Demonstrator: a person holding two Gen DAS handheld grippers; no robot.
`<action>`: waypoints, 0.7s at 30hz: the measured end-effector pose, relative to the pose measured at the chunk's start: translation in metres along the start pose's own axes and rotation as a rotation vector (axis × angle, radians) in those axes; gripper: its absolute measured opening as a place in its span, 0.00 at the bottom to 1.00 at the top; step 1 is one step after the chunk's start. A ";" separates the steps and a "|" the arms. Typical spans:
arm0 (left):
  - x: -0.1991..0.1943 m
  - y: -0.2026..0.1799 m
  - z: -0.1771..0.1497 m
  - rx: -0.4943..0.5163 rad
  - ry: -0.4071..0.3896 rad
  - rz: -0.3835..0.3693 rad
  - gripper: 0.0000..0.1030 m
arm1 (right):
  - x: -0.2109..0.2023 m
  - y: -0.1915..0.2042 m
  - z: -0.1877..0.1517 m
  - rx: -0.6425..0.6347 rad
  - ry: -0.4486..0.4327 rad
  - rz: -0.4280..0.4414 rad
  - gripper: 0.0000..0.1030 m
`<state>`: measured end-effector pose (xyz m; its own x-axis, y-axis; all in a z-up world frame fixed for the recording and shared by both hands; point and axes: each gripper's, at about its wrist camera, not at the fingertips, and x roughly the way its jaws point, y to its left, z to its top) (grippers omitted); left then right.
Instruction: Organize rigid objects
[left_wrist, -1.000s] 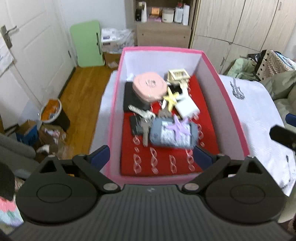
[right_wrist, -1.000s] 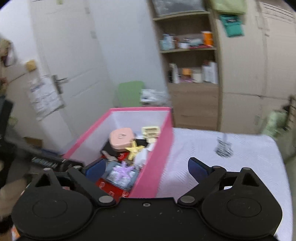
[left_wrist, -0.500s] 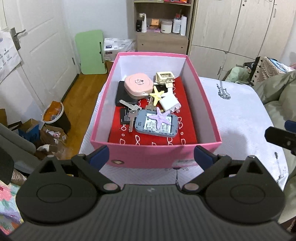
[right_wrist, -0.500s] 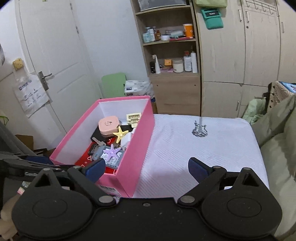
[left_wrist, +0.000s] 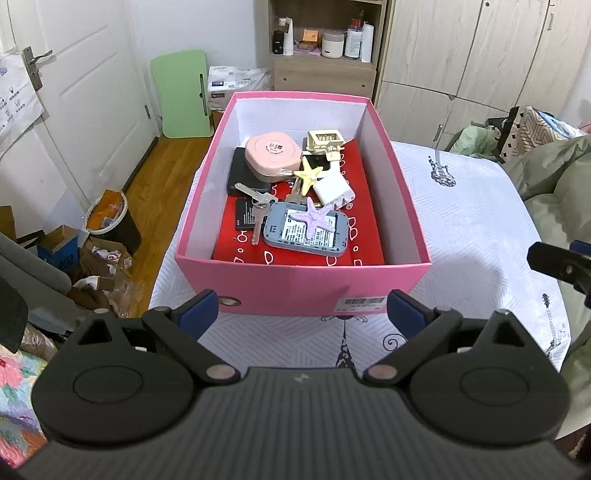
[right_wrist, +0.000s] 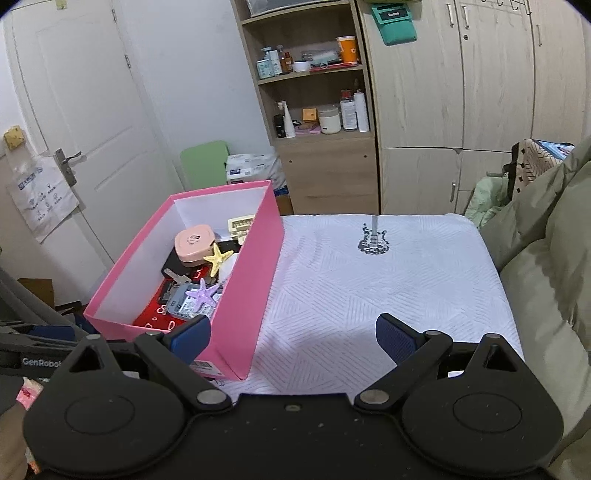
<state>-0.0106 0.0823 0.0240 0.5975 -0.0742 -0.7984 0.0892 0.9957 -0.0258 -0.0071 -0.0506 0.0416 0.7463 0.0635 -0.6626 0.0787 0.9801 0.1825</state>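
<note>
A pink box (left_wrist: 295, 288) stands on the white bedspread (left_wrist: 461, 221). Inside lie a pink round case (left_wrist: 272, 154), a yellow starfish (left_wrist: 309, 173), a purple starfish (left_wrist: 314, 218) on a grey device (left_wrist: 291, 240), keys (left_wrist: 255, 201), a white charger (left_wrist: 334, 190) and a cream clip (left_wrist: 324, 139). My left gripper (left_wrist: 301, 314) is open and empty, just in front of the box's near wall. My right gripper (right_wrist: 293, 338) is open and empty over the bedspread (right_wrist: 388, 288), to the right of the box (right_wrist: 243, 295).
A wooden shelf unit (right_wrist: 325, 122) and wardrobe doors (right_wrist: 480, 92) stand behind the bed. Green bedding (right_wrist: 554, 258) is piled at the right. A bin (left_wrist: 110, 221) and cardboard clutter (left_wrist: 62, 247) sit on the floor at the left by the door (left_wrist: 74, 92).
Both grippers have drawn back and up from the box. The left one was over the box's inside and is now in front of its near wall. Both stay open and empty.
</note>
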 end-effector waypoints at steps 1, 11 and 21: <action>0.000 -0.001 -0.001 0.002 0.001 0.001 0.96 | 0.001 0.000 0.000 0.003 0.002 -0.008 0.95; 0.000 -0.006 -0.007 -0.002 0.001 -0.004 0.97 | -0.003 0.001 -0.008 -0.024 0.000 -0.029 0.95; 0.001 -0.011 -0.005 -0.006 0.005 -0.008 0.97 | -0.005 -0.003 -0.010 -0.024 -0.005 -0.028 0.95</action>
<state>-0.0149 0.0714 0.0200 0.5929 -0.0816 -0.8012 0.0893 0.9954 -0.0353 -0.0174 -0.0524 0.0373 0.7472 0.0348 -0.6637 0.0842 0.9856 0.1465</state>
